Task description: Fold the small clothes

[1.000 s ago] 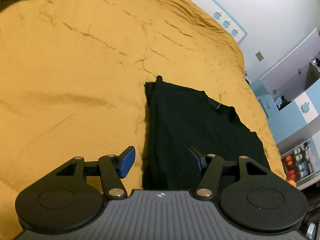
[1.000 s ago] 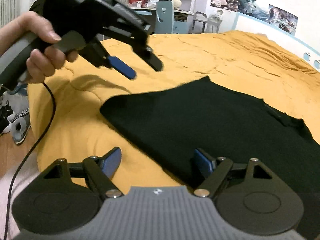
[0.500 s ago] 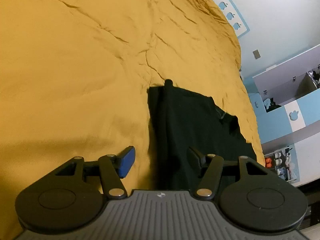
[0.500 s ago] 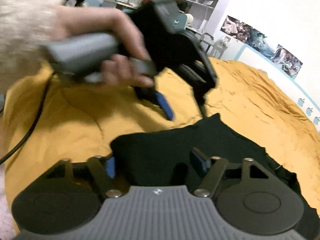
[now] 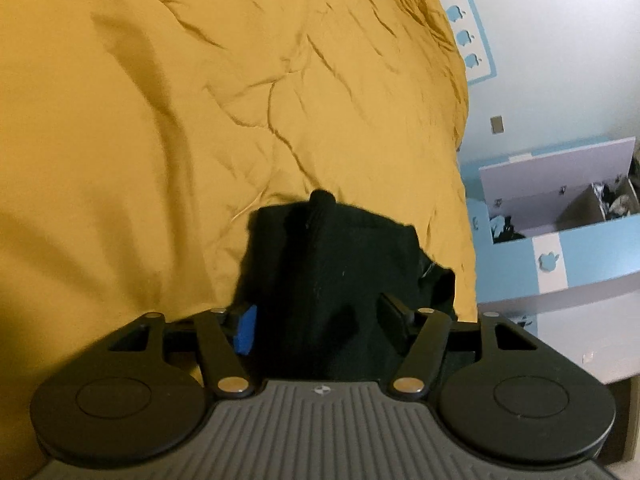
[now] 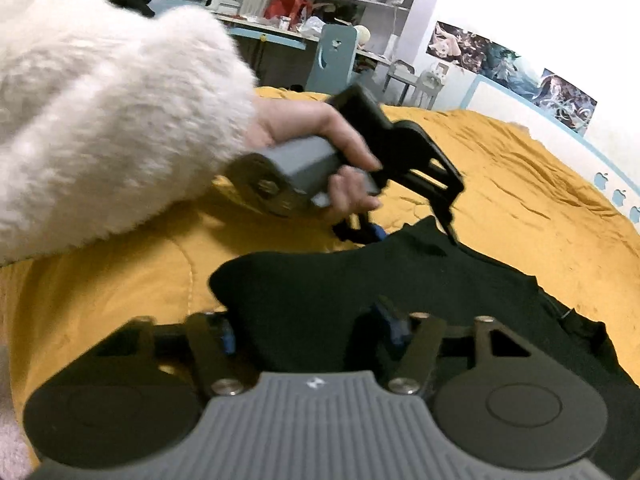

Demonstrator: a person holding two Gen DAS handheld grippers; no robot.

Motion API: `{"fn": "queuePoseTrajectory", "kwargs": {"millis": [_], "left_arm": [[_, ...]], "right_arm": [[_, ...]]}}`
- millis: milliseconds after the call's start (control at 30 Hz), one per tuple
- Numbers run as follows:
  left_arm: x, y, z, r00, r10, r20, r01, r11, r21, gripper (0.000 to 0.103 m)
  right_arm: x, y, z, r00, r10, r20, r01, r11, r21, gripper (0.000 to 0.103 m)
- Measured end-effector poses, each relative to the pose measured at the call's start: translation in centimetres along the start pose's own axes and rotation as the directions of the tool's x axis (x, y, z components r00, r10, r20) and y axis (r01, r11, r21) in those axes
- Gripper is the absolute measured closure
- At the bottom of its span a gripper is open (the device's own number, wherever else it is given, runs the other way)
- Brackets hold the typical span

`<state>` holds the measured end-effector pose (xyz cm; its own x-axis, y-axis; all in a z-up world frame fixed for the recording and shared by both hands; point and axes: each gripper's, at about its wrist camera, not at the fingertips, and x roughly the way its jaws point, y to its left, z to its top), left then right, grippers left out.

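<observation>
Black cloth bunched between both tools: the black garment (image 6: 320,304) lay on the mustard-yellow bedspread (image 5: 168,128) of the bed, near its edge, and both ends of its near hem were being gathered. The right gripper (image 6: 308,336) had just been closing, jaws astride a raised fold of the garment; the blue pads looked pressed into it, though dark cloth against dark fingers made that hard to be sure of. The left gripper (image 5: 316,320) had just been closing too, with the garment humped up between its jaws, its blue pad (image 5: 245,330) just at the cloth's edge and not clearly biting yet. From the right wrist view, a hand (image 6: 320,160) in a fluffy white sleeve (image 6: 104,128) gripped the left tool's grey handle, its tips down at the garment's far corner. A blue-and-white cabinet (image 5: 560,256) stood beside the bed.
</observation>
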<state>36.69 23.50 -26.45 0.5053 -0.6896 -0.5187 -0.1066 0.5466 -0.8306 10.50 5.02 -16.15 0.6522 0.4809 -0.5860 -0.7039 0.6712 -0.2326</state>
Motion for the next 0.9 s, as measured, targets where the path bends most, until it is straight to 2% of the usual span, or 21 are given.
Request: {"fn": "queuePoseTrajectory", "kwargs": {"millis": [33,67,100,233,367,467,533,633,900], "left_arm": [[0.2,0.1,0.0,1.000,0.008,0.001,-0.008,1.000,-0.006,0.058],[0.3,0.1,0.0,1.000,0.025,0.000,-0.025,1.000,-0.010,0.066],[0.4,0.2,0.0,1.000,0.031,-0.003,-0.031,0.999,-0.017,0.072],[0.0,0.7,-0.5,1.000,0.011,0.026,-0.010,0.999,-0.050,0.082],[-0.4,-1.5,-0.6,0.997,0.061,0.054,-0.060,0.998,-0.025,0.084],[-0.8,-3.0,-0.5,0.995,0.081,0.063,-0.077,0.995,-0.057,0.084],[-1.0,-4.6,-0.6,0.992,0.100,0.077,-0.096,0.994,-0.046,0.084],[-1.1,-8.5,-1.2,0.979,0.172,0.113,-0.177,0.984,0.030,0.085],[2.7,-18.1,-3.7,0.954,0.242,0.177,-0.265,0.956,0.125,0.086]], "right_arm": [[0.0,-0.1,-0.1,1.000,0.007,0.002,-0.007,1.000,0.000,0.076],[0.0,0.0,-0.1,1.000,0.013,-0.001,-0.013,1.000,-0.007,0.085],[0.2,0.2,0.0,1.000,0.010,-0.006,-0.010,1.000,-0.018,0.088],[-0.2,-0.5,-0.2,1.000,0.015,-0.005,-0.015,1.000,0.002,0.099],[-0.7,-2.6,-0.2,0.999,0.045,-0.005,-0.045,0.995,0.088,0.103],[-1.8,-4.4,0.1,0.998,0.054,0.017,-0.056,0.983,0.173,0.103],[-2.6,-5.7,0.1,0.998,0.058,0.029,-0.063,0.972,0.225,0.103],[-4.5,-8.0,0.1,0.997,0.033,0.064,-0.051,0.951,0.306,0.103],[-10.3,-15.4,-2.2,0.992,-0.065,0.104,0.005,0.871,0.492,0.103]]}}
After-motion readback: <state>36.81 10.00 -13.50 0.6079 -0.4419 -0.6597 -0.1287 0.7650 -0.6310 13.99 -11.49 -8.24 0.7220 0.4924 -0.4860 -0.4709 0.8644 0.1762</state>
